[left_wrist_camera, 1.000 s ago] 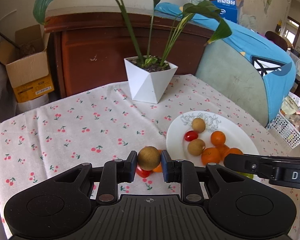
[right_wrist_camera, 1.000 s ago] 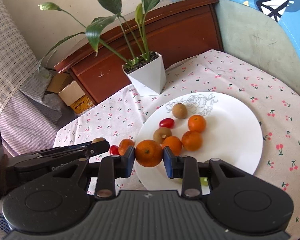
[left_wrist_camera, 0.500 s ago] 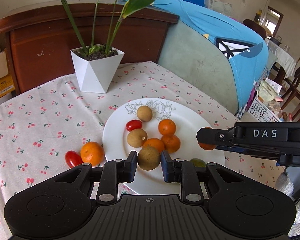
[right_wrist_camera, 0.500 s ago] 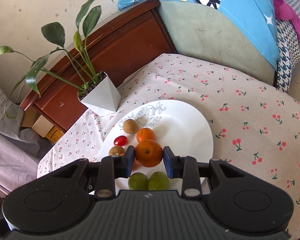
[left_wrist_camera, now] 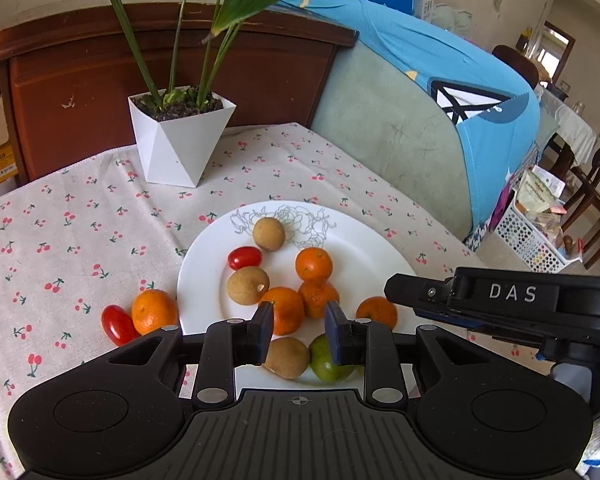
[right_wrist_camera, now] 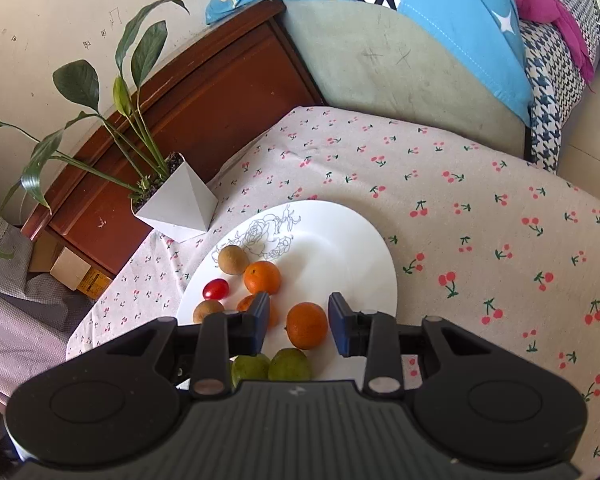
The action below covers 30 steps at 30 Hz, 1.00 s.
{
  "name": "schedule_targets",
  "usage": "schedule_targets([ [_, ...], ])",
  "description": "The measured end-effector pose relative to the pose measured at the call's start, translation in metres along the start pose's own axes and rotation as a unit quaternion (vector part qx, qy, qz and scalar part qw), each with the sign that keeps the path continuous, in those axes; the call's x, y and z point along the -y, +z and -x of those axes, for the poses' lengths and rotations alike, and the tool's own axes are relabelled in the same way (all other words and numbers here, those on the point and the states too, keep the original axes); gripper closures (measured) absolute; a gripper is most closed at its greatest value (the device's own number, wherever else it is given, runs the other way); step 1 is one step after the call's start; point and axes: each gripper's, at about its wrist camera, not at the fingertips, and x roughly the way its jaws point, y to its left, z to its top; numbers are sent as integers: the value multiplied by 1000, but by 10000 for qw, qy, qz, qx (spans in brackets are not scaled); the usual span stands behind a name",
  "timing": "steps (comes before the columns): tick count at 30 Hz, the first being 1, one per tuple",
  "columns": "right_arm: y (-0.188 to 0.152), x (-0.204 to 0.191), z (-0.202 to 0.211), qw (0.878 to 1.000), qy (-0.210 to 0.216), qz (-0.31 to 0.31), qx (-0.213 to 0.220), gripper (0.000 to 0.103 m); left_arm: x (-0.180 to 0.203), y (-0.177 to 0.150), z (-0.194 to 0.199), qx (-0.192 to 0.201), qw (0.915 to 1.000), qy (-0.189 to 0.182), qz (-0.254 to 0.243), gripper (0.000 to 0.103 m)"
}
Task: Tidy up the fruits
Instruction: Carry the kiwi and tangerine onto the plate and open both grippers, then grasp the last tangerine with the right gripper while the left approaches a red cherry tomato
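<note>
Left wrist view: cherry-print tablecloth [left_wrist_camera: 80, 220], potted plant [left_wrist_camera: 180, 136], white plate [left_wrist_camera: 364, 240] of fruit. Left gripper [left_wrist_camera: 298, 330] released above a brown fruit [left_wrist_camera: 286, 357]. Only this view shows an orange [left_wrist_camera: 154, 311] and tomato [left_wrist_camera: 118, 324] off-plate. Right gripper [right_wrist_camera: 298, 320] released around an orange on the plate [right_wrist_camera: 306, 325].

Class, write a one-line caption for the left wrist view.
Open left hand-held gripper above plate of fruit; orange and tomato outside.

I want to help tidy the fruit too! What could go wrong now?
The orange mandarin sits loose between the open right gripper fingers on the white round plate; a bump might roll it. The brown longan lies near the plate's edge below the open left gripper and could slip off. The mandarin and red cherry tomato on the cherry-print tablecloth could roll away.
</note>
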Motion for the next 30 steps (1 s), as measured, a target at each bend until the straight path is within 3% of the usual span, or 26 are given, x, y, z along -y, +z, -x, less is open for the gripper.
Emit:
schedule_targets([
  [4, 1, -5, 3, 9998, 101, 174, 80, 69, -7, 13, 13, 245, 9994, 30, 249, 53],
  [10, -6, -19, 0, 9984, 318, 468, -36, 69, -28, 22, 24, 320, 9976, 296, 536, 45],
  [19, -29, -49, -9, 9904, 625, 1201, -276, 69, -59, 23, 36, 387, 9923, 743, 914, 39],
  [30, -53, -93, -27, 9672, 762, 2411, -222, 69, -93, 13, 47, 371, 9835, 1110, 1381, 36],
])
